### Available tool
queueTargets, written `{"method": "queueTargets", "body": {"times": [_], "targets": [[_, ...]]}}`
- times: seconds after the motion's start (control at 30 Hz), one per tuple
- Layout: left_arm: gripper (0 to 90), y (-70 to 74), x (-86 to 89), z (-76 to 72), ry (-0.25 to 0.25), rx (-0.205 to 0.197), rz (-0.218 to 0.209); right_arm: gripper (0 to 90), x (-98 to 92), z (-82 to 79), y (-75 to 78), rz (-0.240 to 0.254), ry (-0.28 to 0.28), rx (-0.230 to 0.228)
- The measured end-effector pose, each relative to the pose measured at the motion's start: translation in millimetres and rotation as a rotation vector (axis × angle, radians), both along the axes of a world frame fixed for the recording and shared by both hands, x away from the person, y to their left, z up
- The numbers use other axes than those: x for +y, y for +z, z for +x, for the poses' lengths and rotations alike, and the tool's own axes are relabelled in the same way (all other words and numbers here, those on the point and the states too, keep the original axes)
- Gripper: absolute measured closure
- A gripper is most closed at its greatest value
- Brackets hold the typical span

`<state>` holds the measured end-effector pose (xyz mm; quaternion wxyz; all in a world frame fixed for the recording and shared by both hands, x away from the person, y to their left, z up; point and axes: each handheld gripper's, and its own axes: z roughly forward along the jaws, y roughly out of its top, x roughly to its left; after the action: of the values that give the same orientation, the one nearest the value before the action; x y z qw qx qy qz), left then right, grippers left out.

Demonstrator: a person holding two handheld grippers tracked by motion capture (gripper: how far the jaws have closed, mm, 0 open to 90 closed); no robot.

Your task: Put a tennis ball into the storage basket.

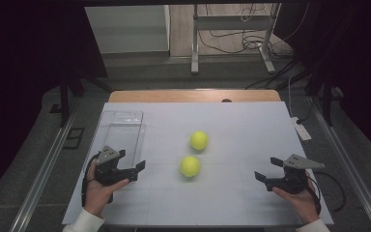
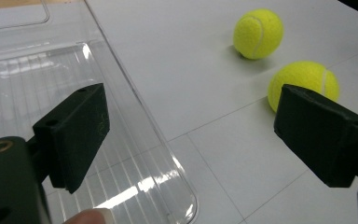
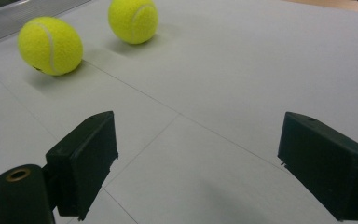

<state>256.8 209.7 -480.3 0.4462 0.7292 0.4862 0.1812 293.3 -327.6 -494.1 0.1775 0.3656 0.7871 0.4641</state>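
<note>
Nothing looks started: both balls (image 1: 199, 140) (image 1: 190, 166) lie loose beside the empty bin (image 1: 121, 133), left gripper (image 1: 133, 169) and right gripper (image 1: 263, 178) wide open, holding nothing

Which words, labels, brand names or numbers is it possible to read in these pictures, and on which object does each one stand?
None can be read.
The two tennis balls show white seams but no legible print.
The clear plastic tray has ribs and reflections, no label.
The left gripper and right gripper carry no visible marking.
The white power strip at the table's right edge is too small to read.
</note>
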Motion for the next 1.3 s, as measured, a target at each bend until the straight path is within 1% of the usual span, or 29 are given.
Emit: {"method": "queueTargets", "body": {"times": [0.3, 0.53, 0.87, 1.0, 1.2, 1.3], "targets": [[11.5, 5.5, -7.7, 1.4, -0.034, -0.013, 0.001, 12.0, -0.1, 0.0, -0.4, -0.006, -0.005, -0.001], [11.9, 7.4, -12.1, 4.4, -0.045, -0.010, 0.007, 12.1, 0.1, -0.4, -0.7, -0.006, 0.005, -0.002], [11.8, 10.4, -19.1, 8.0, -0.063, -0.005, 0.003, 12.1, 0.2, 0.0, -1.0, -0.007, 0.010, -0.004], [11.7, 12.7, -27.3, 12.1, -0.080, -0.005, 0.006, 12.1, -0.8, 0.4, -1.2, -0.004, 0.010, -0.004], [11.7, 13.3, -33.3, 16.1, -0.100, 0.001, 0.013, 12.2, -2.0, 0.6, -1.0, -0.004, 0.008, -0.004], [11.7, 13.9, -35.9, 18.1, -0.108, 0.006, 0.008, 12.2, -2.1, 0.8, -1.1, -0.003, 0.007, -0.005]]}}
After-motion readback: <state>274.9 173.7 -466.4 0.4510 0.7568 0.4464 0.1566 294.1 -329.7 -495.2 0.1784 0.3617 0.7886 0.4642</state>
